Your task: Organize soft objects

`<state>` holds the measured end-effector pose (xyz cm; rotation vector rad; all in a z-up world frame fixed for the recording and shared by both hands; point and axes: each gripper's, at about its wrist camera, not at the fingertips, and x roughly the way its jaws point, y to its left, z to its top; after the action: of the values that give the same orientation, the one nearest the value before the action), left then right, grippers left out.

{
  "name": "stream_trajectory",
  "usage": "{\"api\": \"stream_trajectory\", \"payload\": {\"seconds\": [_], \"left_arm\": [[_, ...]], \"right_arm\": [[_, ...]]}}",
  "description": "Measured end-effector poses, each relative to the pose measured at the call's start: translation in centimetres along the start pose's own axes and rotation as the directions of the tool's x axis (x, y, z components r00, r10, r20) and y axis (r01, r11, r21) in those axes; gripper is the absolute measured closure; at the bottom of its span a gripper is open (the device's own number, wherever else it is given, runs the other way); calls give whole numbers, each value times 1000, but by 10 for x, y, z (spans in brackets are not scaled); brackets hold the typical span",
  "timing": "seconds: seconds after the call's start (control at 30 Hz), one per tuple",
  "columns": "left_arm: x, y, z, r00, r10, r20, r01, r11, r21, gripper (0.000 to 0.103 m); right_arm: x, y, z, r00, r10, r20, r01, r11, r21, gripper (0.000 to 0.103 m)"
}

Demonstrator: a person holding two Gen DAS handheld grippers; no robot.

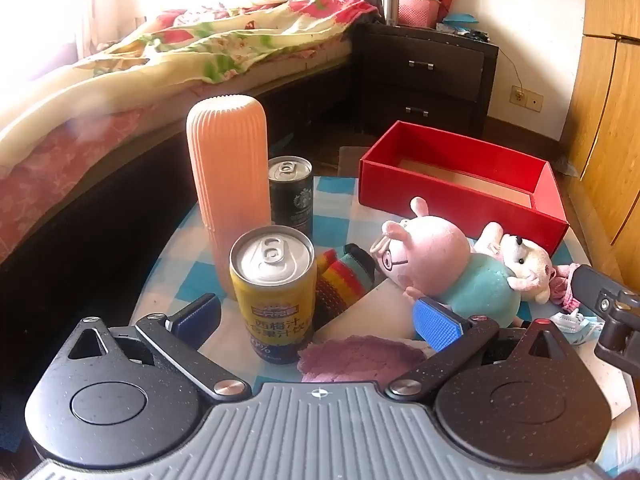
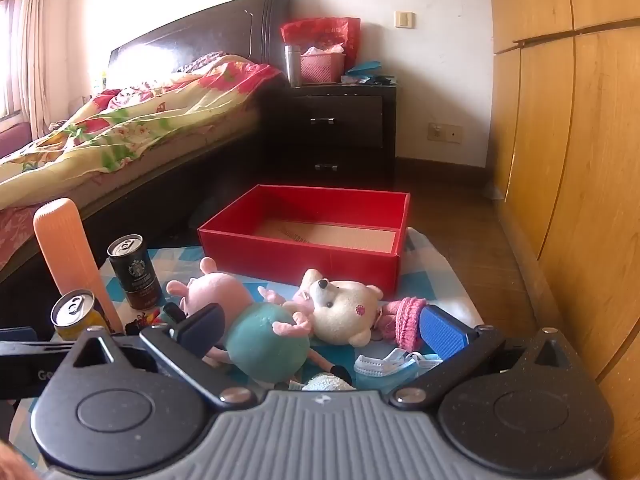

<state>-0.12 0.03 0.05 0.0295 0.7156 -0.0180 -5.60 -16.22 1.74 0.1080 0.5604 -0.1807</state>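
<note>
Item — left gripper (image 1: 320, 320): jaws wide apart, holding nothing. Between and ahead of its fingers stand the yellow can (image 1: 273, 292) and, just right of it, a striped knit sock (image 1: 344, 280); a purple cloth (image 1: 360, 360) lies close under the gripper's nose. Advice: the hard items — yellow can, dark can (image 1: 291, 194), ribbed orange tube (image 1: 228, 184) — are best left standing; approach the sock from the right so the can is not knocked over.

Item — pig plush (image 2: 256, 328), teal body, pink head: lies on the checked cloth (image 2: 184, 256), touching the white bear plush (image 2: 344, 312).

Item — right gripper (image 2: 320, 330): jaws wide apart, empty, the pig's body and the bear's head lying between them. Advice: centre on one toy only, close on its fullest part, lift clear before moving to the red box (image 2: 304, 254), which sits open and seemingly empty just beyond.

Item — pink knit piece (image 2: 404, 318), face mask (image 2: 384, 364): near the right finger, still outside the box.
</note>
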Motion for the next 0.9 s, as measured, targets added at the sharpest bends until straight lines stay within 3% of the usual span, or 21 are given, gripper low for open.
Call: {"api": "stream_trajectory", "payload": {"seconds": [0.57, 0.9], "left_arm": [[4, -1, 0, 1000, 2, -23, -3, 1000, -7, 6], [4, -4, -2, 999, -9, -31, 9, 1000, 0, 6]], "right_arm": [[2, 3, -1, 1000, -9, 0, 9, 1000, -15, 18], [3, 9, -4, 998, -53, 23, 54, 996, -67, 18]]}}
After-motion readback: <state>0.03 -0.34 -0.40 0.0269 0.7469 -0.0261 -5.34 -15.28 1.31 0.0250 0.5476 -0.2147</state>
